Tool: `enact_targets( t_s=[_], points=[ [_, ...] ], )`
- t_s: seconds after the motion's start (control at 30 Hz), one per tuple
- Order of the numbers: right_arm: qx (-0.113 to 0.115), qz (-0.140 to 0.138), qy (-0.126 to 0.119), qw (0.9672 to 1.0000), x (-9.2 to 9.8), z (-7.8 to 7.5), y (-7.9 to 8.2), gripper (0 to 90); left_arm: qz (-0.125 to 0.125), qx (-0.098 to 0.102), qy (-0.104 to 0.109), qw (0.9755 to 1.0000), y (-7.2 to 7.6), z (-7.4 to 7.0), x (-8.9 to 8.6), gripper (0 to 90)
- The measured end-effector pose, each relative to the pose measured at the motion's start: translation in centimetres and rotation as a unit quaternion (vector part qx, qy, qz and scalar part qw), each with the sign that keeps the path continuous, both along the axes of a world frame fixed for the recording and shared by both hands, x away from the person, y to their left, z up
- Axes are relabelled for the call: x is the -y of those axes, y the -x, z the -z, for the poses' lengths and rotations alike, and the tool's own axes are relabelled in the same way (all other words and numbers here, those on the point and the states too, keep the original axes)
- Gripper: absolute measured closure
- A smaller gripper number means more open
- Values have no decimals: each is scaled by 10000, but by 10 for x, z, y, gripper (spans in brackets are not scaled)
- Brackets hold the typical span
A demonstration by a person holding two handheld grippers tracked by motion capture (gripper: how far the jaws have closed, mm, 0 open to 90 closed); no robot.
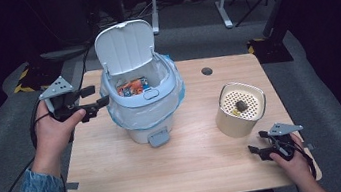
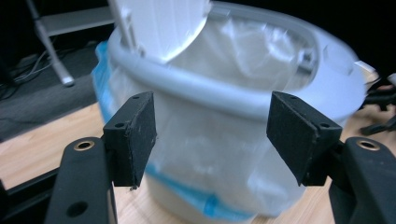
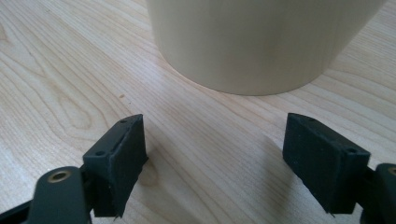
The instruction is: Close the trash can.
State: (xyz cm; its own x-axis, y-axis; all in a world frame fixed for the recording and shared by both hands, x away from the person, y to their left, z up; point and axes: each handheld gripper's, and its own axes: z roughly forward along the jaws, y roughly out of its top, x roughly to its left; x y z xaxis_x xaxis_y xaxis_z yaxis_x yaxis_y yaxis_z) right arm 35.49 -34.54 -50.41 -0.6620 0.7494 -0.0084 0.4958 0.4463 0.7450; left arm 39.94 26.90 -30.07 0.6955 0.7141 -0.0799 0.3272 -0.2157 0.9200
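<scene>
A white pedal bin [image 1: 145, 102] with a clear liner stands on the wooden table [image 1: 187, 159], its lid [image 1: 125, 45] tipped up and back. Orange and blue packaging [image 1: 133, 86] lies inside. My left gripper [image 1: 99, 103] is held open beside the bin's left rim, aimed at it; in the left gripper view the bin's rim [image 2: 215, 91] and liner lie beyond the open pads, nothing between them. A cream container [image 1: 239, 109] with a perforated insert and a dark lump stands at the right. My right gripper [image 1: 257, 144] rests open near the front edge, just short of the cream container [image 3: 261, 42].
The bin's grey foot pedal [image 1: 158, 138] juts toward the front. A dark round grommet [image 1: 207, 70] sits in the table's back right. Bare wood spans between bin and container. Desk legs and chair bases stand on the carpet beyond the table.
</scene>
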Motion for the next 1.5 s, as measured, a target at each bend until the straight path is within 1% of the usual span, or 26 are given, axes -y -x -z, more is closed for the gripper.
enact_targets(
  t_s=[0.13, 0.23, 0.4, 0.47, 0.53, 0.6, 0.77, 0.97, 1.03, 1.13, 1.2, 1.23, 1.3, 1.43, 1.5],
  points=[
    [0, 4, 1, 10000, 0, 0, 0, 217, 55, 115, 96, 9999, -7, -12, 1, 335],
    [1, 3, 1, 10000, 0, 0, 0, 217, 16, 151, 185, 9997, -13, -20, 0, 347],
    [1, 3, 1, 10000, 0, 0, 0, 217, 0, 245, 241, 9994, -25, -32, 0, 378],
    [1, 3, 1, 10000, 0, 0, 0, 217, -42, 260, 281, 9993, -30, -36, 0, 386],
    [2, 2, 1, 10000, 0, 0, 0, 217, -129, 293, 261, 9991, -36, -40, 0, 385],
    [2, 2, 1, 10000, 0, 0, 0, 217, -197, 281, 249, 9991, -41, -45, 1, 386],
    [0, 4, 0, 10000, 0, 0, 0, 217, -262, 321, 382, 9984, -55, -54, 6, 378],
    [0, 3, 0, 10000, 0, 0, 0, 217, -239, 468, 332, 9981, -63, -61, 15, 351],
    [1, 3, 2, 10000, 0, 0, 0, 217, -223, 467, 330, 9981, -65, -62, 15, 352],
    [1, 2, 2, 10000, 0, 0, 0, 217, -168, 452, 390, 9981, -68, -63, 15, 366],
    [0, 4, 1, 10000, 0, 0, 0, 217, -103, 465, 316, 9984, -66, -64, 14, 388],
    [1, 3, 2, 10000, 0, 0, 0, 218, 1, 473, 346, 9983, -64, -64, 13, 406],
    [10, 6, 10, 10000, 0, 0, 0, 219, 143, 447, 419, 9980, -60, -63, 12, 405],
    [10, 7, 9, 10000, 0, 0, 0, 219, 438, 338, 461, 9974, -50, -62, 13, 424],
    [9, 8, 9, 10000, 0, 0, 0, 219, 542, 280, 427, 9972, -45, -61, 16, 424]
  ],
)
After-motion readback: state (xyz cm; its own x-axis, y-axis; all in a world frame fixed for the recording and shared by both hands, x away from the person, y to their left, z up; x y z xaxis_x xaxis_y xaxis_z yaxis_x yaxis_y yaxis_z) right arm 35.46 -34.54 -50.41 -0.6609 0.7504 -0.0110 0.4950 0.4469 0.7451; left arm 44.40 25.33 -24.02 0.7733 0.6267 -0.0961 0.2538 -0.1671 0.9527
